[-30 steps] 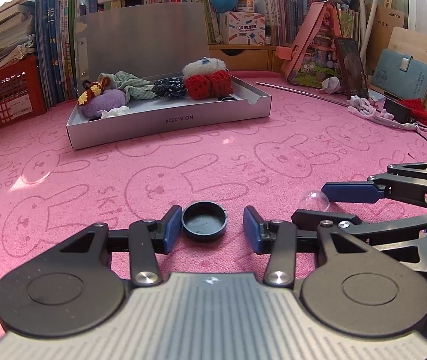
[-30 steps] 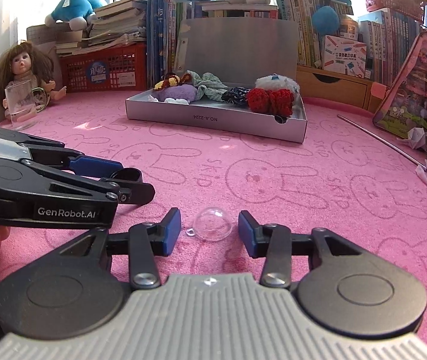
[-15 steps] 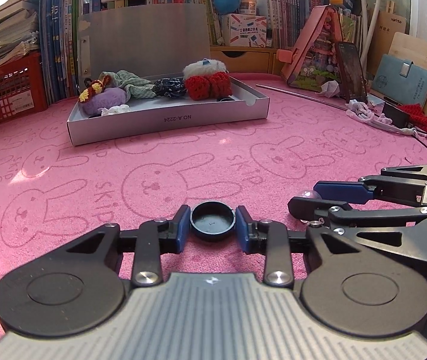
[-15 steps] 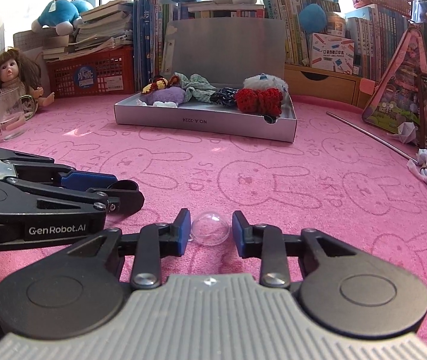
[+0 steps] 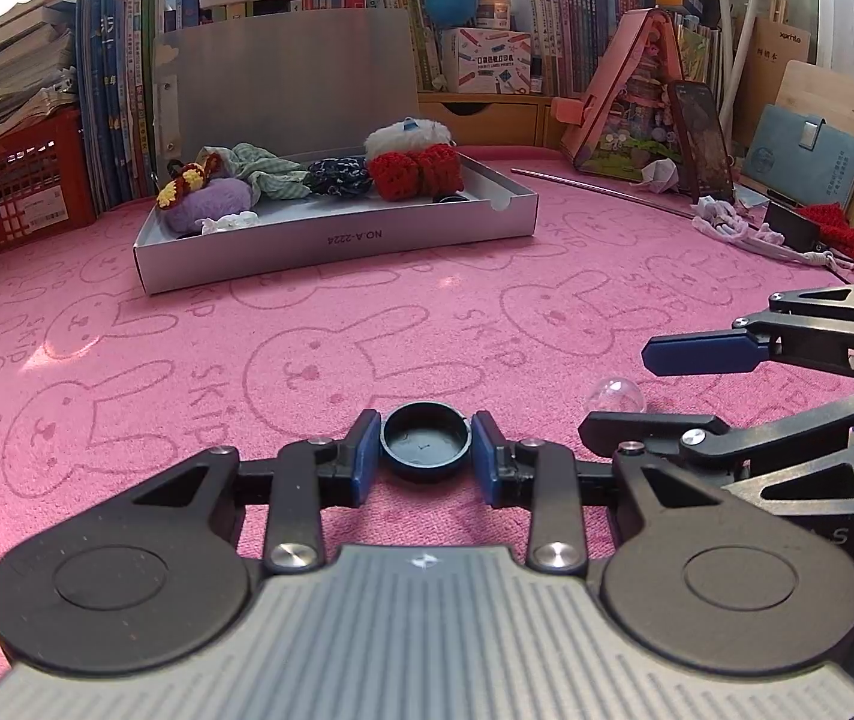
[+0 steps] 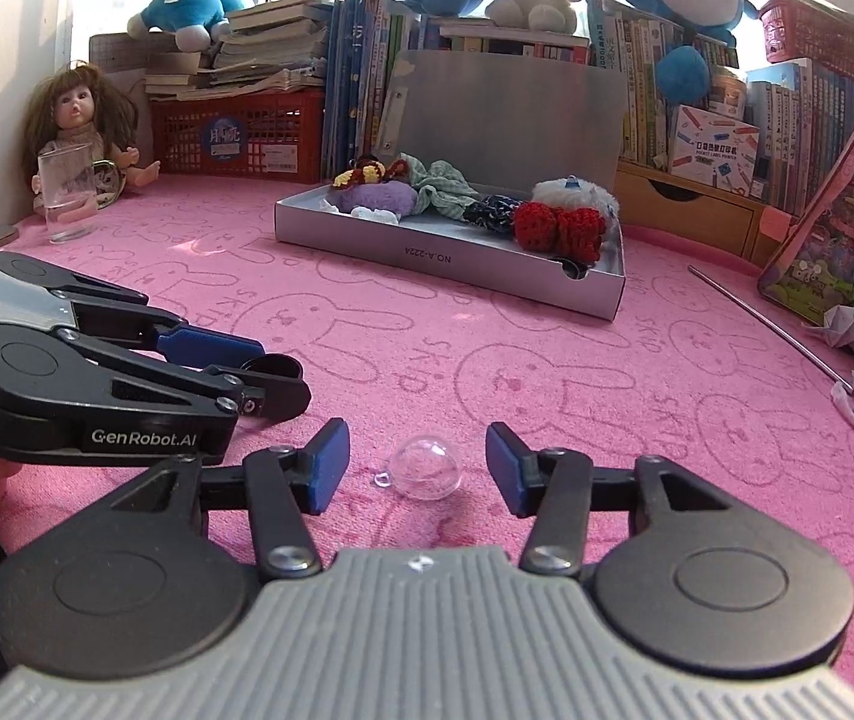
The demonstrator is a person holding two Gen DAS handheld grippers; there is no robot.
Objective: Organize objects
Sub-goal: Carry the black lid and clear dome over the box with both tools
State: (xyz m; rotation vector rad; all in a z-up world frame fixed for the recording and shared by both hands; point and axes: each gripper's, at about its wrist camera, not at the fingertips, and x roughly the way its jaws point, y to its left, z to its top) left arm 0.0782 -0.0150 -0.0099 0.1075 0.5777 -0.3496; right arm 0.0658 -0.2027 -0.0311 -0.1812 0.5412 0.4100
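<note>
The black cap (image 5: 425, 447) sits on the pink mat (image 5: 367, 324), clamped by the left gripper (image 5: 425, 456). The right gripper (image 6: 418, 465) is opening around the untouched clear dome (image 6: 427, 468).

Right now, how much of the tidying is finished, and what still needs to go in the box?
Done: the grey box already holds soft toys, including a red knitted piece and a purple plush. In hand: the left gripper is shut on the dark round cap. Left: the clear little dome lies on the pink mat between the right gripper jaws, which are opening, not gripped.
</note>
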